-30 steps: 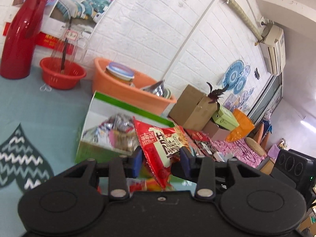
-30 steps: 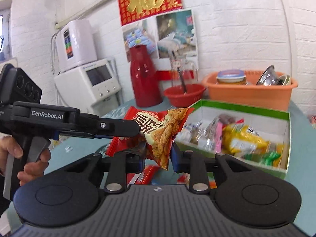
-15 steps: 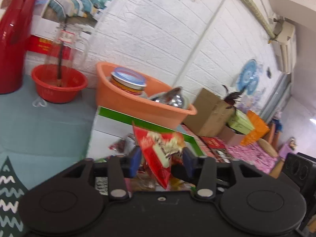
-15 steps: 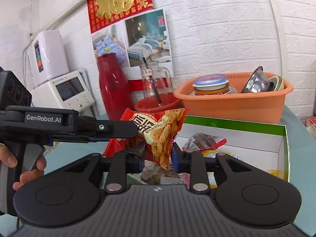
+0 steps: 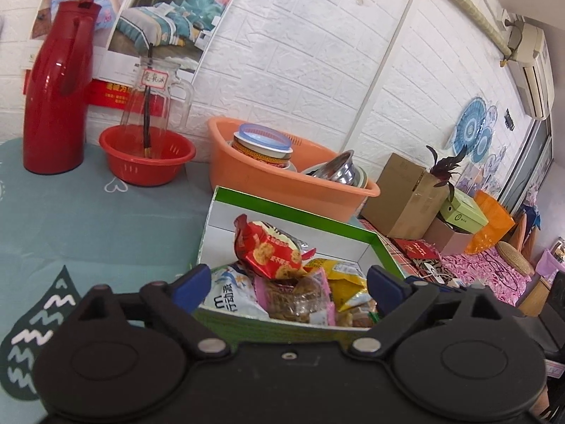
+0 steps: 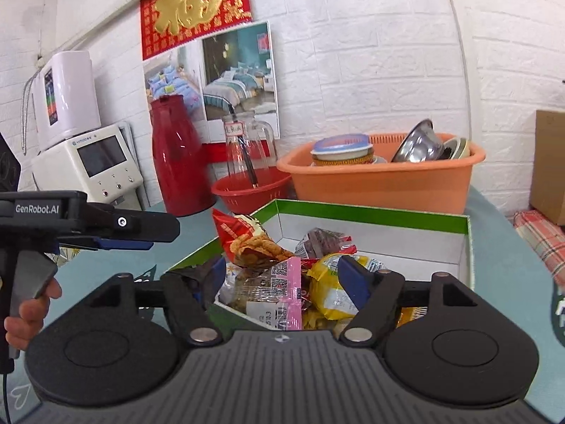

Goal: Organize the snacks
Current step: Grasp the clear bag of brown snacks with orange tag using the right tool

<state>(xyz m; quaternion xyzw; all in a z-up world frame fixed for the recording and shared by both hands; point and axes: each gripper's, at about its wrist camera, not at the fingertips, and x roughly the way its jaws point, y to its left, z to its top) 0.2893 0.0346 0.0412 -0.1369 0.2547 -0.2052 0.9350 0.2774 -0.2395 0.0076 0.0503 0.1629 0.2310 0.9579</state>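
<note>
White brick wall backs the table [image 5: 88,219], where the green box [image 5: 282,208] holds a heap of snack packs. A second ago both claws pinched the red pack [image 5: 268,251]; now it lies loose atop the heap, so this snack looks stowed. Left claw [image 5: 287,282] hangs level at the box's near edge, spread wide and empty. Right claw [image 6: 282,277] likewise gapes empty over the near rim.
</note>
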